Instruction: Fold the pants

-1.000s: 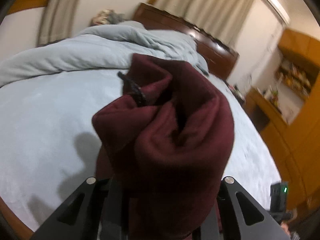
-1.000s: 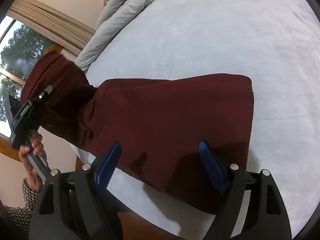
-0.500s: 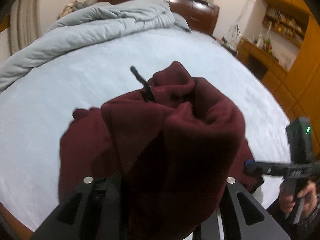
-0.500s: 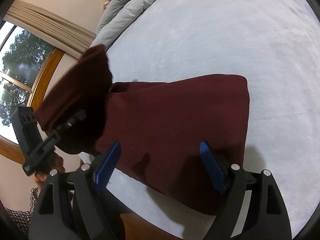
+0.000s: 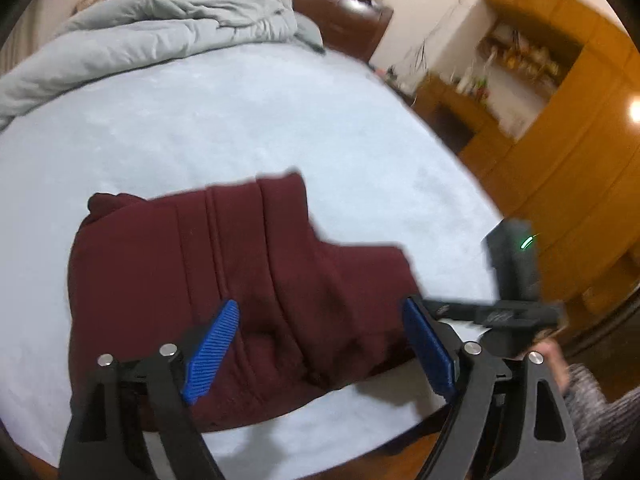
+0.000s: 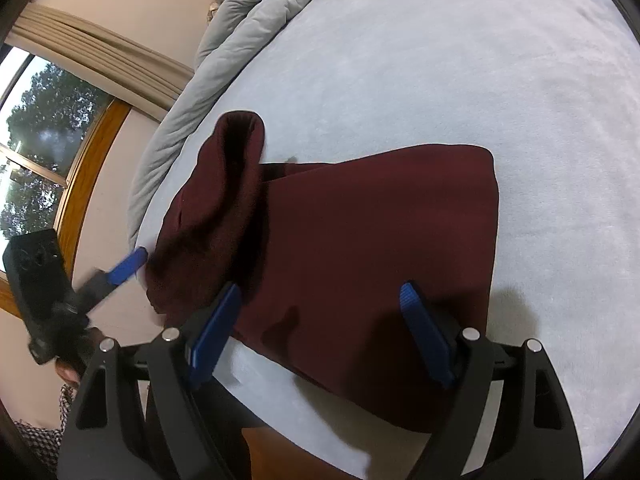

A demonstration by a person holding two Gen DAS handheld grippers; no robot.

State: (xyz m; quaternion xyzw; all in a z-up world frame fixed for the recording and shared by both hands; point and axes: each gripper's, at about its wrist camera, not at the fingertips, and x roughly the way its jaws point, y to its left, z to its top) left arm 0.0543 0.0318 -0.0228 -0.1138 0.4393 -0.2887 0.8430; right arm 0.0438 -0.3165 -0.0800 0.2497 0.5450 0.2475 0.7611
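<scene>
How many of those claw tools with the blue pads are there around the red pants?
2. The left claw hangs open over the pants near the bed's edge, having just opened and let them go. The right claw hangs open over their other end.

A home bedroom: bed [image 5: 240,120], rumpled duvet [image 5: 160,32], wooden headboard [image 5: 340,4].

Shelf clutter [image 5: 516,60] on wooden cabinet blurred — items unreadable. Right gripper [image 5: 516,312] motion-smeared in left wrist view. Pants' [image 6: 360,248] near edge hidden behind right gripper's fingers. Hand [image 6: 68,368] under left gripper mostly hidden — sleeve cut off by frame edge.
</scene>
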